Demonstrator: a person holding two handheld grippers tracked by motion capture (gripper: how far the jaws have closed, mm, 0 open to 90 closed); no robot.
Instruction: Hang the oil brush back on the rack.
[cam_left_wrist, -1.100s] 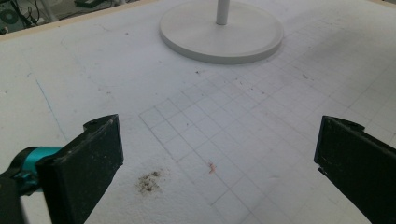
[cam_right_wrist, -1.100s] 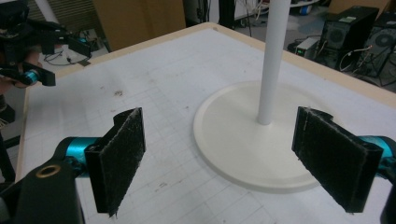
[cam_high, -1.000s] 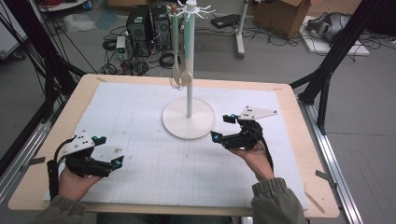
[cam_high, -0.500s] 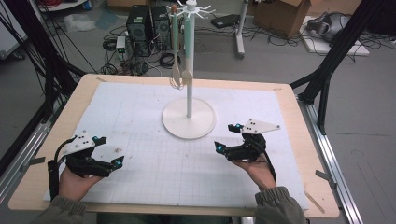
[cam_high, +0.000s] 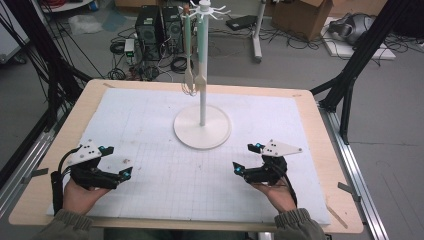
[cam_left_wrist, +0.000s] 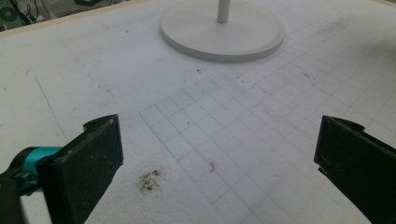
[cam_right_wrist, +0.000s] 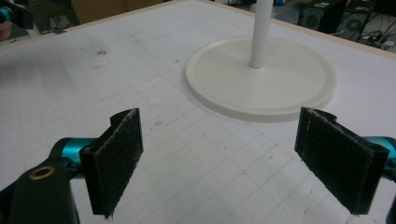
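A white hanger stand (cam_high: 202, 131) with a round base and a thin pole stands at the middle back of the white gridded mat (cam_high: 150, 120). Two long-handled utensils (cam_high: 195, 75) hang from hooks at its top. My left gripper (cam_high: 116, 161) rests low over the mat's front left, open and holding nothing. My right gripper (cam_high: 247, 157) is at the front right, just in front of the base, open and holding nothing. In the left gripper view the gripper (cam_left_wrist: 219, 163) is spread wide over bare grid, the base (cam_left_wrist: 222, 32) far ahead. In the right gripper view the gripper (cam_right_wrist: 224, 154) frames the base (cam_right_wrist: 261, 79) close ahead.
The mat lies on a wooden table (cam_high: 327, 145) with a bare rim around it. A small dark smudge (cam_left_wrist: 149, 179) marks the mat near the left jaw. Computers, cables and boxes lie on the floor beyond the far edge. Black frame posts (cam_high: 350, 85) flank the table.
My right gripper has drawn back from beside the stand's base toward the front edge. The left gripper has stayed put.
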